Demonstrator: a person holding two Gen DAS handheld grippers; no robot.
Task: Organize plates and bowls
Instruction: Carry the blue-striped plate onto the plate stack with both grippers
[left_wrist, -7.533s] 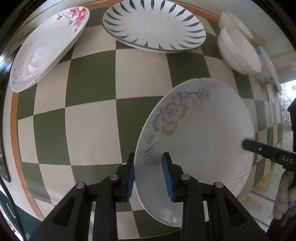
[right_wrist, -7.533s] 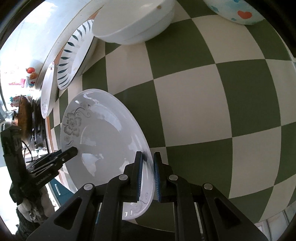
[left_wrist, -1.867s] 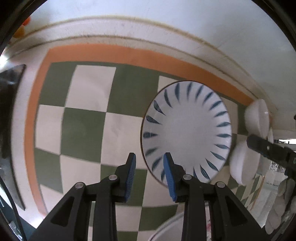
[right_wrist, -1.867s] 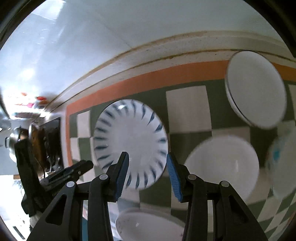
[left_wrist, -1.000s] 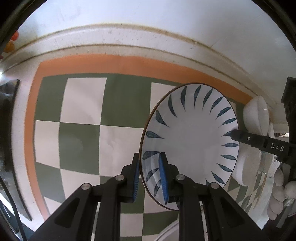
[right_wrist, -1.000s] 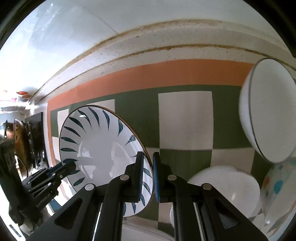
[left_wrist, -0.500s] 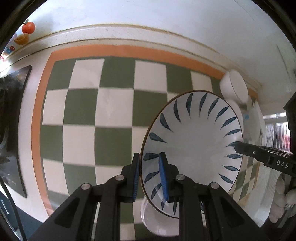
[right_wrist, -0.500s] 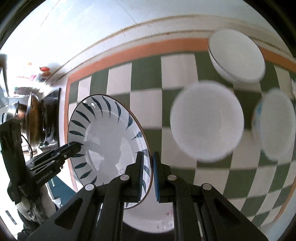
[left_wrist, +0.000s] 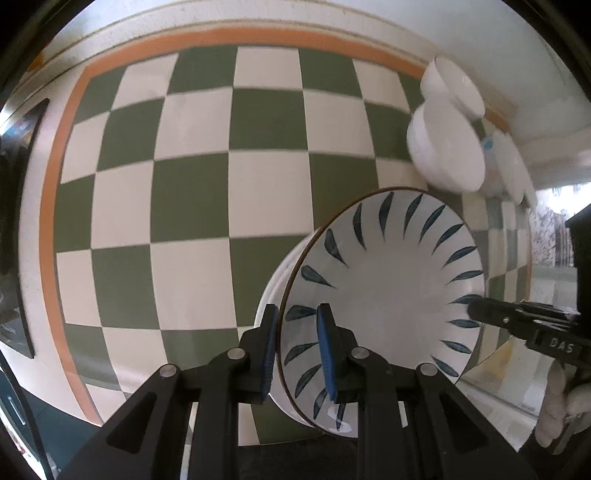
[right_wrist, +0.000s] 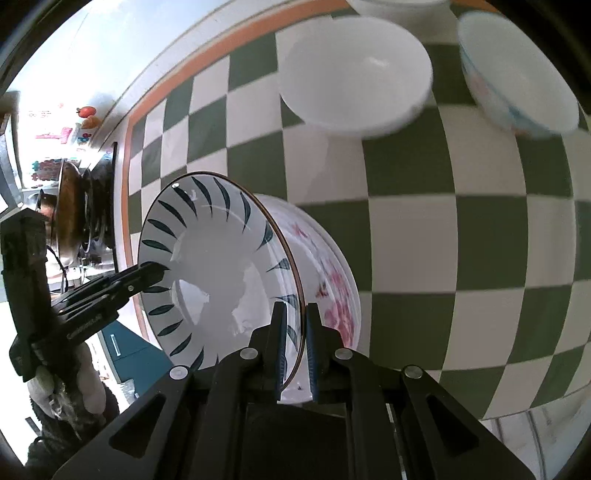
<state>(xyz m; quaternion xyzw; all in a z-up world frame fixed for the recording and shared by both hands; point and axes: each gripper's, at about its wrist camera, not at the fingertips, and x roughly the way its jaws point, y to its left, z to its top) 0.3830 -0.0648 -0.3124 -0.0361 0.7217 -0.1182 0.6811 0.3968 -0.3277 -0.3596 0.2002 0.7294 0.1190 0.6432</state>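
Checkered tablecloth (left_wrist: 192, 192) carries the work. Left gripper (left_wrist: 297, 347) and right gripper (right_wrist: 294, 338) both clamp the blue-leaf plate (left_wrist: 384, 291) above the floral plate (right_wrist: 332, 280) (stack underway). Bowls (right_wrist: 354, 74) ahead remain unsorted.

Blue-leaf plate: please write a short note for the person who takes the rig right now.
Left tongs: shut on the blue-leaf plate, at its near rim.
Right tongs: shut on the opposite rim of that plate.
The plate hangs tilted over the pink-flower plate, which lies on the checked cloth.
White bowls and a patterned bowl stand apart at the far side.
Done: the blue-leaf plate is lifted.
Left: probably set it onto the pink-flower plate, open both tongs, then group the bowls.
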